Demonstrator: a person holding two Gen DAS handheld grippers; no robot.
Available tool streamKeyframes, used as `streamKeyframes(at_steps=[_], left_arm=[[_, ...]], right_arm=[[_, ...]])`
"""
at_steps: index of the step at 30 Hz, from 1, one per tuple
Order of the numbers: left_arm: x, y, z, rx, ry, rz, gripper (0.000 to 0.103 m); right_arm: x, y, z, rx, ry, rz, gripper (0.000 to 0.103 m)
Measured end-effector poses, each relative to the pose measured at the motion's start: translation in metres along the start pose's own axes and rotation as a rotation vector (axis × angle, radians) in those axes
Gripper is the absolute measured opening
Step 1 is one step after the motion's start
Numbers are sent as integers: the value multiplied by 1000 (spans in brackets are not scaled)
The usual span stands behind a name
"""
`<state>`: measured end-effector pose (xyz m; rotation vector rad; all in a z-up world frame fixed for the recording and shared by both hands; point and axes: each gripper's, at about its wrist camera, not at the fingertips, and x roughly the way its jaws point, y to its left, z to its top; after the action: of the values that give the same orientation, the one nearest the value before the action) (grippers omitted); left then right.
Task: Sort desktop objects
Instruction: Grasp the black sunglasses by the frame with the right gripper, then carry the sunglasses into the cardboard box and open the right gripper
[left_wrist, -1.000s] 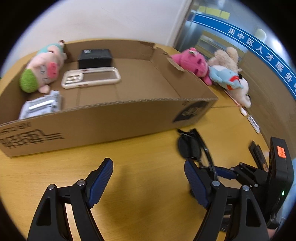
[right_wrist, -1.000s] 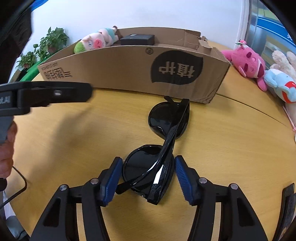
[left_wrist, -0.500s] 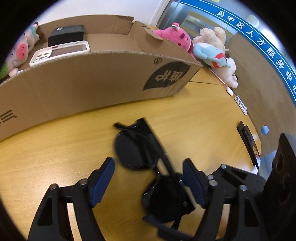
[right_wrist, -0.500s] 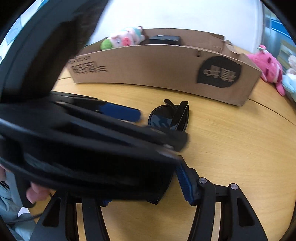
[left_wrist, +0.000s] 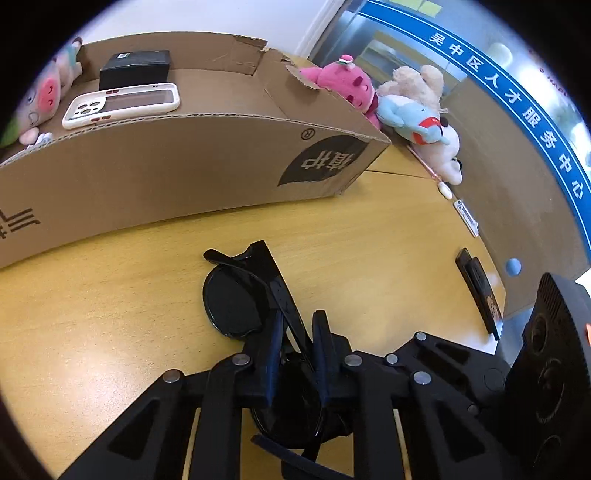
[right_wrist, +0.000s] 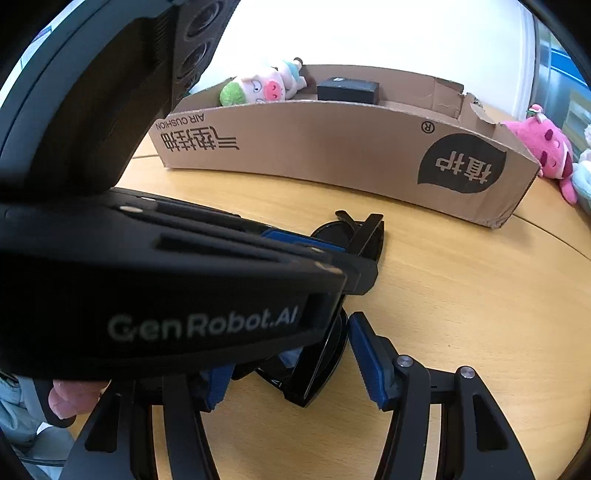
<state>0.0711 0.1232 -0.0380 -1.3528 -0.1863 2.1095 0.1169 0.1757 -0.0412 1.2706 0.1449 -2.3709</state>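
Note:
Black sunglasses (left_wrist: 236, 302) lie folded on the yellow wooden table (left_wrist: 92, 325) in front of a long cardboard box (left_wrist: 184, 162). My left gripper (left_wrist: 297, 347) is shut on the sunglasses at the bridge and frame. In the right wrist view the sunglasses (right_wrist: 328, 354) sit between the fingers of my open right gripper (right_wrist: 291, 373), and the left gripper's body (right_wrist: 184, 295) crosses over them and hides most of them. The box (right_wrist: 332, 147) holds a phone (left_wrist: 122, 103), a black box (left_wrist: 135, 68) and a pig plush (right_wrist: 258, 86).
A pink plush (left_wrist: 347, 86), a blue plush (left_wrist: 410, 118) and a beige plush (left_wrist: 417, 79) lie beside the box's right end. A dark flat device (left_wrist: 478, 291) lies at the table's right edge. A glass wall with a blue band stands behind.
My left gripper has moved right over the sunglasses and shut on them; one second ago it was open beside them. The right gripper has stayed open around them.

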Motion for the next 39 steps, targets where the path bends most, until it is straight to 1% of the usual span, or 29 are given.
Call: streamKeyframes(at_steps=[7, 12, 17, 22, 28, 29, 34, 39], left_arm=[[-3, -6, 2, 7, -16, 2, 15], [-17, -17, 13, 40, -51, 8, 15], [-46, -36, 34, 103, -117, 20, 15], [-76, -54, 65, 173, -181, 36, 15], [-111, -70, 119, 252, -277, 47, 15], [-117, -72, 128, 262, -288, 49, 15], [-132, -73, 173, 301, -325, 52, 15], [-131, -65, 218, 310, -340, 59, 15]], right_arm=[[-3, 0, 2, 1, -14, -3, 57], [-20, 0, 12, -2, -60, -14, 57], [-47, 3, 31, -15, -126, -32, 57], [-75, 0, 65, -33, -209, -50, 57], [-104, -6, 118, -72, -305, -86, 57], [-109, -9, 131, -78, -324, -89, 57], [-120, -24, 177, -91, -369, -100, 57], [-113, -48, 226, -90, -385, -83, 57]])
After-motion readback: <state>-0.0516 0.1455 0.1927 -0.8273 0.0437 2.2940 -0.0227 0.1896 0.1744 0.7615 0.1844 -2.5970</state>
